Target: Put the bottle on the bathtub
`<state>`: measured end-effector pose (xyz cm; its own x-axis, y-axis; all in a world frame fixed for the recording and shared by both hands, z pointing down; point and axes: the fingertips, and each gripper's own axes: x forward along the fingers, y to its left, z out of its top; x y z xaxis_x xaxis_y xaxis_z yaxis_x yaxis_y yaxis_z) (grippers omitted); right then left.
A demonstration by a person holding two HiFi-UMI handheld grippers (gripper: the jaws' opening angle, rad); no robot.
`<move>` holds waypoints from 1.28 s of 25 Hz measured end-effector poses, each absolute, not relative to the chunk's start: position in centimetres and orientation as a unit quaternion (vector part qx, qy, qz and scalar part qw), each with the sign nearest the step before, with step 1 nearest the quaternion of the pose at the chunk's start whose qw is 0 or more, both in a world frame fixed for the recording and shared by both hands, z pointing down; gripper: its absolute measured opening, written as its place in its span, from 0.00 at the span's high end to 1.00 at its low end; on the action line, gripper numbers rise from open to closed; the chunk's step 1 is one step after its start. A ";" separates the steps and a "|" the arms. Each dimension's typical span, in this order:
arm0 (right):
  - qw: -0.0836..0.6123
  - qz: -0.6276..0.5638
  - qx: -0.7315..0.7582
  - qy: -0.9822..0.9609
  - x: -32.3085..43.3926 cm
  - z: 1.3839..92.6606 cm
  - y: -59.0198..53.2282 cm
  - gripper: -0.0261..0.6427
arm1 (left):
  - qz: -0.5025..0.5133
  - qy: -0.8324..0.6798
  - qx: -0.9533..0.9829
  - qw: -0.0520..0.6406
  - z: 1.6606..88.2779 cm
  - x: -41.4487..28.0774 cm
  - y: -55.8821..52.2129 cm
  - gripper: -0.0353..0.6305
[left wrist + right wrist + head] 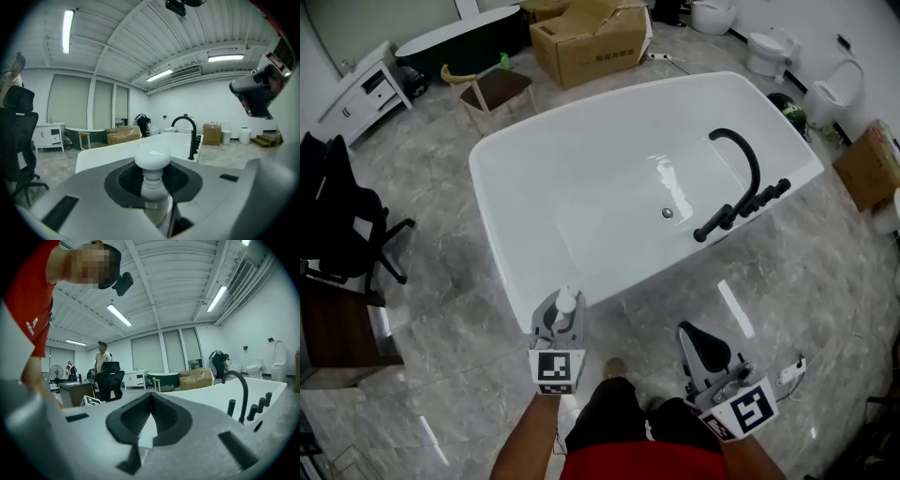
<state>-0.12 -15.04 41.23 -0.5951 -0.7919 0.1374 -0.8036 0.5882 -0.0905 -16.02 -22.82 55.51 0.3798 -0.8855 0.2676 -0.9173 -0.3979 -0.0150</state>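
Left gripper (559, 323): you're clamping the bottle (567, 301) upright, cap up.
Bottle: you're holding it by the tub's (581, 178) near rim.
Right gripper (701, 339): you're carrying it pinched closed, empty.

The left gripper (561, 307) and right gripper (701, 339) are grey with black padded fingers (168, 417), each bearing a black-and-white marker cube (557, 369); the shirt (642, 461) is red.

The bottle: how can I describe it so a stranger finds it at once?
Start at the big white bathtub in the middle of the floor. Just before its near rim, the left hand-held gripper is shut on the bottle: small, white, round-capped. The right hand-held gripper holds nothing.
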 end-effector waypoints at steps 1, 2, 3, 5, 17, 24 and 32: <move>0.045 0.075 0.449 -0.889 -0.1 41.7 -15.3 0.95 | 0.119 -0.543 0.828 0.074 56.3 -16.0 -23.2 0.81; 0.048 0.079 0.451 -0.888 -0.1 42.1 -15.5 0.95 | 0.121 -0.542 0.828 0.078 57.1 -15.9 -23.5 0.81; 0.050 0.081 0.452 -0.887 -0.1 42.5 -15.7 0.95 | 0.122 -0.542 0.828 0.081 57.7 -15.8 -23.9 0.81; 0.054 0.085 0.453 -0.886 0.0 42.9 -16.2 0.95 | 0.125 -0.543 0.826 0.085 58.7 -15.7 -24.7 0.81; 0.076 0.094 0.454 -0.883 0.7 44.2 -17.1 0.95 | 0.114 -0.554 0.822 0.067 62.1 -16.1 -26.7 0.81; 0.074 0.097 0.445 -0.887 1.0 44.4 -16.9 0.95 | 0.117 -0.561 0.816 0.081 61.2 -15.4 -25.9 0.78; 0.073 0.103 0.429 -0.895 1.3 44.9 -16.6 0.95 | 0.124 -0.569 0.808 0.089 61.4 -15.7 -24.8 0.59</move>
